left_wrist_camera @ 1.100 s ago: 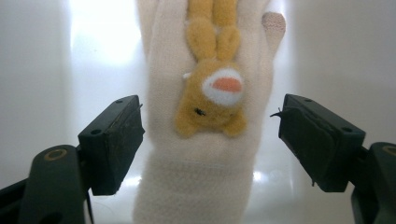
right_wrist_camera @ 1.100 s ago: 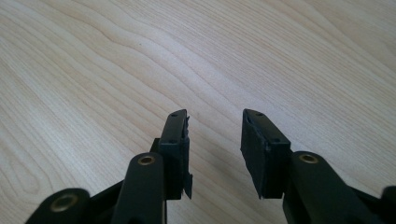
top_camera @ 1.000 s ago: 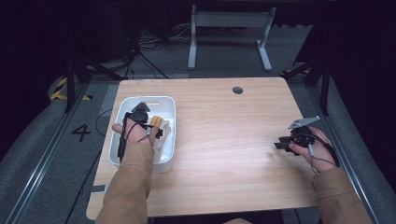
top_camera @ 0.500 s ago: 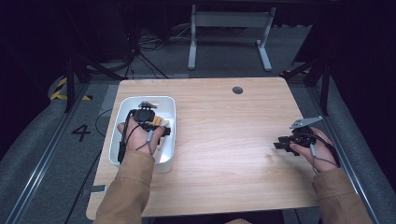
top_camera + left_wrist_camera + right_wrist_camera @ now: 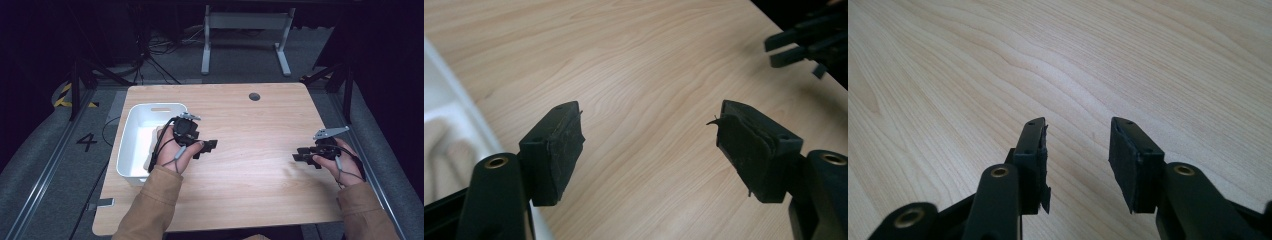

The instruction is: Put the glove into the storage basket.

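The left gripper [image 5: 207,147] hangs low over the tabletop [image 5: 250,125]. It is let go and holds nothing. Its jaws have just been closing a little, and only bare wood shows between them in the left gripper view [image 5: 649,145].

I think the job is with the white bin [image 5: 131,165], which sits just behind this gripper, close by the left hand [image 5: 175,150]. To do this step well, keep the jaws wide and turn slowly toward the bin. Go in from above so the jaws do not bump the rim. The cable hangs by the bin wall, so watch that it does not catch. Close the jaws only once something is right between the pads.

The bin is a white box with round corners and a slot handle in its far wall. Its inside looks pale and smooth. Something light lies in it, too blurry to name.

Far off across the wood, well apart from the left one, the right gripper [image 5: 300,156] rests by the tabletop's edge. It points toward the left one. It is let go too, with an empty gap [image 5: 1075,150]
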{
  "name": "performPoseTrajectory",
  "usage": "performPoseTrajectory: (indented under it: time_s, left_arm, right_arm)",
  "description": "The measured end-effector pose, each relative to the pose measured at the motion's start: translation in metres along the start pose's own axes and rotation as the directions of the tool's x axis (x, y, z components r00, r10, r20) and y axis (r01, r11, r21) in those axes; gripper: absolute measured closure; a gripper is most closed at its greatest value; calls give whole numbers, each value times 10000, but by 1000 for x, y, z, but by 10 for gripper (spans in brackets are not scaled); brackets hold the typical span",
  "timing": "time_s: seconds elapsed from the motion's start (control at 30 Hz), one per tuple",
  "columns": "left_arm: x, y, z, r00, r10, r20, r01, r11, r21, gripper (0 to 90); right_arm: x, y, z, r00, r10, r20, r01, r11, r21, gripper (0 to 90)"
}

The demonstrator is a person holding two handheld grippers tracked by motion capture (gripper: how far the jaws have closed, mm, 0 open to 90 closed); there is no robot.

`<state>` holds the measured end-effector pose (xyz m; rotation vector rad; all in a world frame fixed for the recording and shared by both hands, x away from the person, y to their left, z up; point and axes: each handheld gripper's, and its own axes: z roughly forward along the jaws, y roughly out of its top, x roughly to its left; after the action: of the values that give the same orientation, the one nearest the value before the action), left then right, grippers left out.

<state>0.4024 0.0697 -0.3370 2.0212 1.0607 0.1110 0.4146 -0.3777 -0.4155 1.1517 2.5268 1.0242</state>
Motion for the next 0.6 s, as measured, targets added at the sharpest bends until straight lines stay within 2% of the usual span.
performPoseTrajectory:
  time_s: [0.07, 0.13, 0.23, 0.3, 0.4, 0.43, 0.47, 0.53, 0.6]
  left_arm:
    - [-2, 0, 4, 9981, 514, 334, -510, 9986, -146, 282]
    - [-3, -2, 8, 9929, 1031, 594, -1011, 9942, -356, 281]
    - [-4, -6, 14, 9882, 1227, 921, -1184, 9916, -514, 279]
    - [-5, -11, 17, 9847, 1452, 966, -1410, 9888, -488, 277]
    - [-6, -17, 20, 9739, 1800, 1383, -1735, 9831, -577, 274]
    - [-7, -18, 20, 9708, 1796, 1589, -1720, 9832, -606, 274]
    - [-7, -19, 22, 9679, 1860, 1692, -1792, 9823, -547, 274]
    - [-10, -20, 24, 9584, 2226, 1785, -2189, 9749, -406, 269]
    - [-12, -22, 26, 9534, 2311, 1938, -2282, 9729, -374, 260]
  right_arm:
    - [-1, -1, -2, 10000, -39, -81, 39, 9999, -111, 589]
    - [-2, -2, -4, 9998, -71, -192, 67, 9997, -248, 587]
    - [-3, -3, -5, 9996, -82, -259, 71, 9992, -394, 586]
    - [-5, -4, -6, 9997, -29, -251, 19, 9993, -383, 582]
    - [-5, -6, -6, 9998, -104, -189, 96, 9990, -440, 568]
    - [-6, -7, -7, 9997, -137, -198, 127, 9987, -493, 568]
    - [-6, -8, -9, 9998, -72, -197, 60, 9984, -567, 568]
    - [-7, -11, -12, 9996, 77, -287, -97, 9973, -721, 568]
    - [-7, -13, -12, 9994, 165, -318, -189, 9967, -784, 565]
